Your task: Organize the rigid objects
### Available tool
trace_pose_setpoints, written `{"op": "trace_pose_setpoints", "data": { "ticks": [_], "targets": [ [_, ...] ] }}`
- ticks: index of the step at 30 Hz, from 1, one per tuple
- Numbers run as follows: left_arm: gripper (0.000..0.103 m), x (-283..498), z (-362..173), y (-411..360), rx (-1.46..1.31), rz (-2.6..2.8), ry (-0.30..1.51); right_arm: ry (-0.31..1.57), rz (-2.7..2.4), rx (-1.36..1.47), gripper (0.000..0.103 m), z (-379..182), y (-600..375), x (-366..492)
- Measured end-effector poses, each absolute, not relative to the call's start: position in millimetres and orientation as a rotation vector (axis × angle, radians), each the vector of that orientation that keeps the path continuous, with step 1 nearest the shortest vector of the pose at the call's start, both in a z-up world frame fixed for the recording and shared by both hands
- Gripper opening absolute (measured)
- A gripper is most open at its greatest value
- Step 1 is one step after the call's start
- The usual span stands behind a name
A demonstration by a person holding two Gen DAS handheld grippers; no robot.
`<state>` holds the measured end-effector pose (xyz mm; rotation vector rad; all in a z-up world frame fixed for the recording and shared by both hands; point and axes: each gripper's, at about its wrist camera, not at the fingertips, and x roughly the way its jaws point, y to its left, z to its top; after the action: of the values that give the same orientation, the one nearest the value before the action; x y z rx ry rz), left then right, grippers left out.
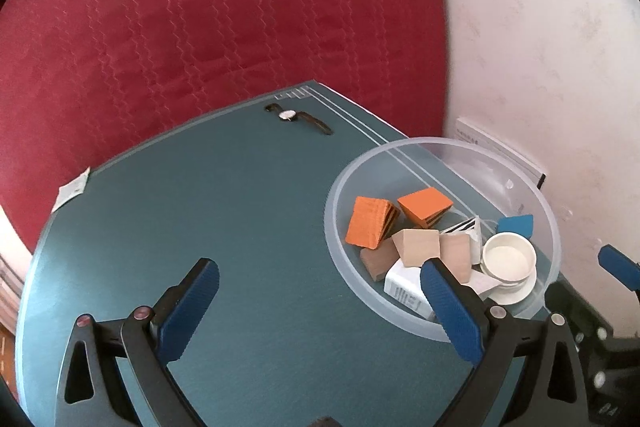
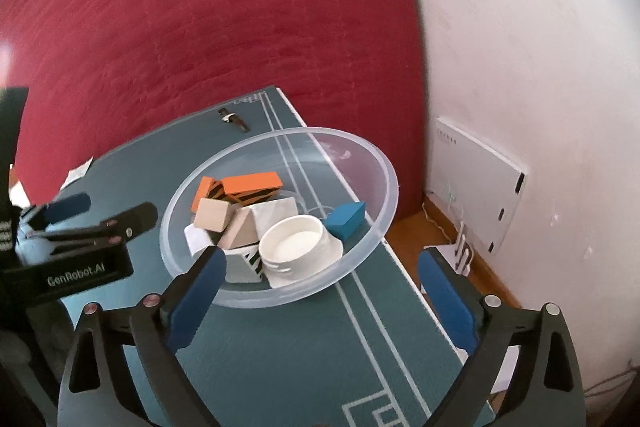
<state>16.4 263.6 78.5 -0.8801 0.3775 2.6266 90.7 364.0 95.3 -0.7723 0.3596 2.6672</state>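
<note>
A clear plastic bowl (image 1: 334, 227) (image 2: 394, 187) stands at the right side of the teal table. In it lie two orange blocks (image 1: 370, 223) (image 2: 252, 183), wooden blocks (image 1: 418, 247) (image 2: 214, 215), a blue block (image 1: 516, 225) (image 2: 346, 219), a white jar (image 1: 508, 257) (image 2: 296, 241) and a white box (image 1: 404, 289). My left gripper (image 1: 320, 311) (image 2: 100, 213) is open and empty, just left of the bowl, its right pad over the near rim. My right gripper (image 2: 320, 299) is open and empty in front of the bowl.
A wristwatch (image 1: 298, 117) (image 2: 234, 119) lies near the table's far edge. A paper tag (image 1: 72, 189) sits at the left edge. Red bedding (image 1: 200, 27) lies beyond the table. A white wall and a white panel box (image 2: 476, 179) stand to the right, above a wooden floor.
</note>
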Motion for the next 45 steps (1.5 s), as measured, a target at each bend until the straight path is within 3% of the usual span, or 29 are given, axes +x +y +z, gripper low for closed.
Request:
{"op": "trace_pose_setpoints", "data": {
  "ticks": [15,45],
  "targets": [
    [0.102,42,89,257,-0.793,2.678,0.423,0.169,2.701,-0.759,0.102,105,333,98],
    [0.102,59,88,264,-0.764,2.697,0.477,0.122,2.677,-0.745,0.103,105,331,101]
  ]
}}
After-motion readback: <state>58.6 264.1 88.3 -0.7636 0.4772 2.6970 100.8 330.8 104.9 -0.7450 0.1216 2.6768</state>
